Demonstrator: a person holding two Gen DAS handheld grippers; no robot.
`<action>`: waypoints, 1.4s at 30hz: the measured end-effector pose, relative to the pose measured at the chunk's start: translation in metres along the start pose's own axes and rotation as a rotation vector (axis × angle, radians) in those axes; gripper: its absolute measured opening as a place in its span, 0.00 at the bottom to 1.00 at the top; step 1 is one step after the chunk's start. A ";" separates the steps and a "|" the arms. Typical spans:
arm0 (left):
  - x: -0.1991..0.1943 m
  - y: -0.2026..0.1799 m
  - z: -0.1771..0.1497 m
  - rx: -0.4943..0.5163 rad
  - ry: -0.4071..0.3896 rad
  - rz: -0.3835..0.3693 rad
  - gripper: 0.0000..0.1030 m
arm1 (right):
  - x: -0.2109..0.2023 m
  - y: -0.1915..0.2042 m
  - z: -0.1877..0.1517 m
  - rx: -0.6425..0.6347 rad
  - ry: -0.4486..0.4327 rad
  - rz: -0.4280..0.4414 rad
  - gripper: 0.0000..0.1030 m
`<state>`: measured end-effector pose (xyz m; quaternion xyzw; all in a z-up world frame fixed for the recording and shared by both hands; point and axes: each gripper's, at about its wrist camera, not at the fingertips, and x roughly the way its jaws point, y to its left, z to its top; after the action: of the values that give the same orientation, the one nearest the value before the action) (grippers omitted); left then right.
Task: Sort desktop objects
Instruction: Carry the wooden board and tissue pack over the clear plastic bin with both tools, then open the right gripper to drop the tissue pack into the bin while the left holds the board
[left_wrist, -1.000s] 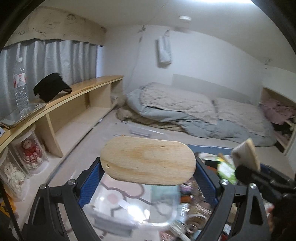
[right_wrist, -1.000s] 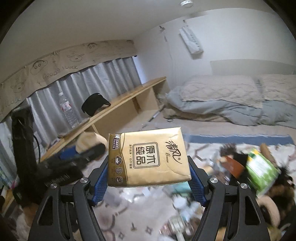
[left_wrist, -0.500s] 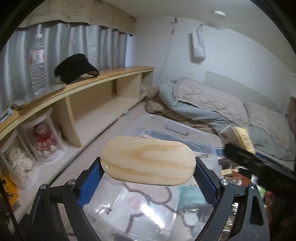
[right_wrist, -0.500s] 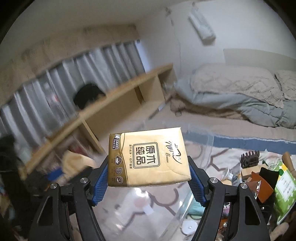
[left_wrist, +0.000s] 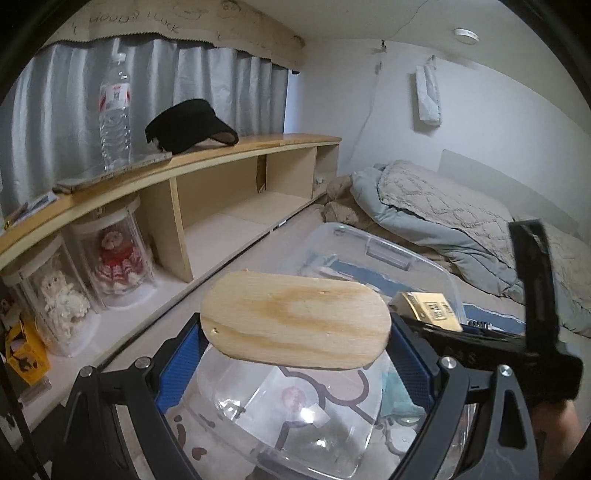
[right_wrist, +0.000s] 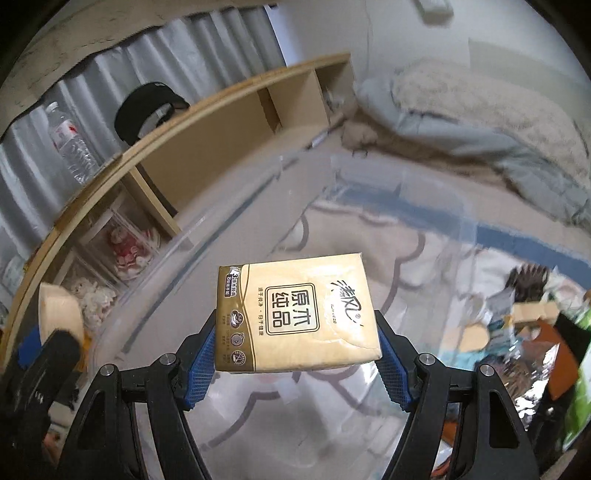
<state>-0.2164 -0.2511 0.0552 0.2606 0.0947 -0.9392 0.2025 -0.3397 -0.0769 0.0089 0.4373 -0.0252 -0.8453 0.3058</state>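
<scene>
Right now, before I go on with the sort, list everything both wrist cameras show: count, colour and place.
wooden board: 1, pale wood, held over the bin
tissue pack: 1, gold, held over the bin
storage bin: 1, clear, on the patterned rug below both grippers
water bottle: 1, clear, red label, on the shelf top
visor cap: 1, black, on the shelf top beside the bottle
doll jars: 2, clear, under the shelf
quilt: 1, grey-blue, on the bed
clutter pile: several, mixed colours, right of the bin
left gripper: 1, black, blue pads, shut on the board
right gripper: 1, black, blue pads, shut on the pack
</scene>
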 end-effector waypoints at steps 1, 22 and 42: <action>0.001 -0.001 -0.001 0.000 0.003 0.002 0.91 | 0.003 -0.001 0.000 0.003 0.008 -0.007 0.73; 0.005 0.008 -0.001 -0.097 0.045 0.010 0.91 | 0.019 -0.002 -0.009 -0.029 0.059 -0.039 0.91; 0.017 -0.044 -0.011 0.014 0.116 -0.003 0.91 | -0.068 -0.057 -0.029 0.170 -0.177 -0.004 0.91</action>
<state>-0.2440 -0.2147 0.0402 0.3157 0.1002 -0.9236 0.1932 -0.3170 0.0123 0.0228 0.3854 -0.1228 -0.8760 0.2626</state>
